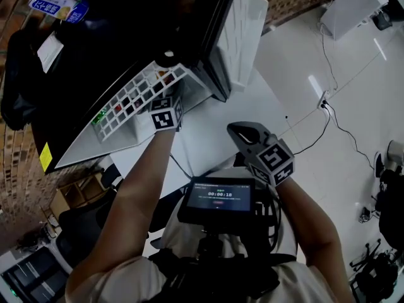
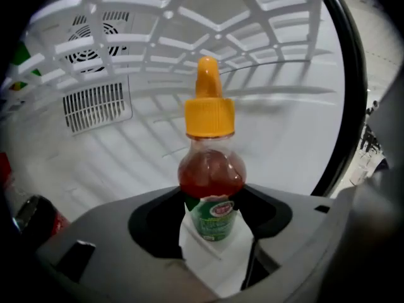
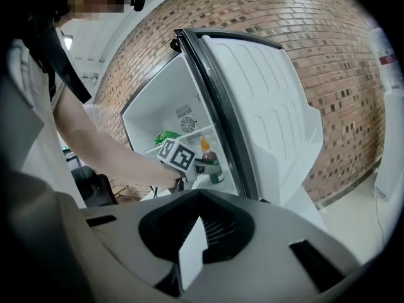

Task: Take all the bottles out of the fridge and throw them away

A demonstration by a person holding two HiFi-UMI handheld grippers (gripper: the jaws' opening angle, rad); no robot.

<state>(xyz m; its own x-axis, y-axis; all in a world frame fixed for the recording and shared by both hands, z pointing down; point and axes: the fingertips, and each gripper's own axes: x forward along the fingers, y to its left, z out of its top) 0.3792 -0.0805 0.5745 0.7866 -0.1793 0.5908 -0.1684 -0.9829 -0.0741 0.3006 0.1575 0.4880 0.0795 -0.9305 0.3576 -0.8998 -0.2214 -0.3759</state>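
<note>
- The step in hand looks like the grasp of the bottle [image 2: 210, 169] in the fridge [image 3: 158, 100], so the left gripper [image 2: 213, 229] should close only once the bottle sits centred.
- The left gripper's jaws are spread, with the bottle's lower part between them. I see no pad pressing on it yet.
- I would pinch at the label [image 2: 218, 218], below the bulge. The straight part there should give the pads a flat seat, and the wider body above would likely stop a slip.
- Close gently and evenly. The bottle is tall and narrow, so a push from one side could tip it.
- Draw it out level toward the near side. The shelf [image 2: 158, 24] runs close over the cap [image 2: 209, 115], so a high lift risks a knock, and the black seal [image 2: 350, 93] is just to the right.
- The right gripper [image 1: 246, 132] hangs outside the fridge, well apart from it, jaws together and empty. It is best kept clear of the way out.
- No bin shows in any view.
- The bottle stands upright on the white fridge floor, near the front and to the right, well ahead of the vent [image 2: 95, 106] on the far wall.
- It has a clear, waisted body with red sauce inside, a yellow-orange cap ending in a pointed nozzle, and a green label with a small red mark.
</note>
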